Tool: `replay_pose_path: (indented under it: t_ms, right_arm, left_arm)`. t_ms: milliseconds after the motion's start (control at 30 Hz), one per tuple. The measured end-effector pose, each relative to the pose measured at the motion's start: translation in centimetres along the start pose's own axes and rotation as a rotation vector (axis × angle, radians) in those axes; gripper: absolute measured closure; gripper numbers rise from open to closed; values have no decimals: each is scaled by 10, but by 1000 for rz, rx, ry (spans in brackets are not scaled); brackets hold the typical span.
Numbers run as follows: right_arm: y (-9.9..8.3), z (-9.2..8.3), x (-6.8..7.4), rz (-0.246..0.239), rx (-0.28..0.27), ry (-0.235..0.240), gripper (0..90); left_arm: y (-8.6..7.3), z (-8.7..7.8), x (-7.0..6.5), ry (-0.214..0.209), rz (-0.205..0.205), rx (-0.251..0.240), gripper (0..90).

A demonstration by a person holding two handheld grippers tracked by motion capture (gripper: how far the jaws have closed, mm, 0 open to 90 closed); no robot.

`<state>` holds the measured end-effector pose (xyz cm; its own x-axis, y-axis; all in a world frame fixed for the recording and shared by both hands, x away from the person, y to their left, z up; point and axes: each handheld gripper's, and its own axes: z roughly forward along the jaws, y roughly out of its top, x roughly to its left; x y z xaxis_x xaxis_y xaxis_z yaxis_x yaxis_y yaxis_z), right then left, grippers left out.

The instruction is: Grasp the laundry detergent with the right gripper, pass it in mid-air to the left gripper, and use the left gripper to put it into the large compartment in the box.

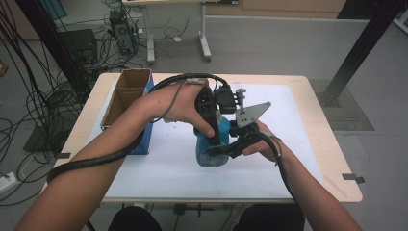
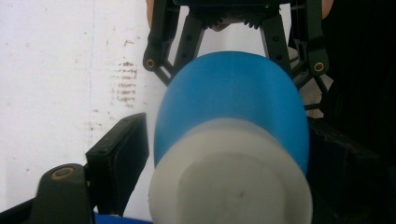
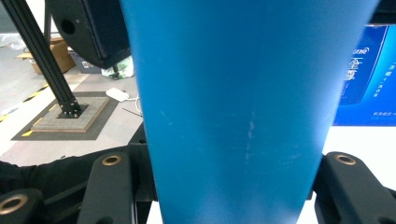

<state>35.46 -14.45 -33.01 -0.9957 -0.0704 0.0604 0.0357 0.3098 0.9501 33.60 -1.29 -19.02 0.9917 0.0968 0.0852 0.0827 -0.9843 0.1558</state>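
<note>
The blue bottle is held off the white mat, between the 2 grippers, near the middle of the table. The right gripper is clamped across the bottle's blue body; in the right gripper view the blue wall runs between both black jaws with no gap at either side. Judged purpose: this grip fixes the body so that it cannot turn.

The left gripper comes at the bottle from the cap end. In the left gripper view the white cap sits between its 2 jaws, with the bottle's blue shoulder beyond and the right gripper's linkage behind that. A strip of mat shows between the left-hand jaw and the cap, so the pads do not yet look pressed on; the far jaw is in shadow and contact there cannot be told. Judged step: seating on the cap for a twist.

Pose: left forearm enters across the mat, hand wrapped over its gripper, cable trailing along the arm. Right hand sits under and behind its gripper, grey plate up. An open cardboard box stands well to the left gripper's outer side.
</note>
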Motion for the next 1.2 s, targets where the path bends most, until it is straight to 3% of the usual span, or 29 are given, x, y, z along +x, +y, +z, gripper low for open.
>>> replay_pose_path:
  t_ms: [567,867,1200]
  right_arm:
    - [1,0,2,-4,-3,1,440]
    - [1,-2,3,-7,-3,-3,440]
    - [2,-2,3,-15,-2,-1,440]
  left_arm:
    - [2,0,1,-15,-23,6,310]
    - [2,-3,3,-50,-40,-12,370]
    - [3,-4,1,-40,-36,-13,375]
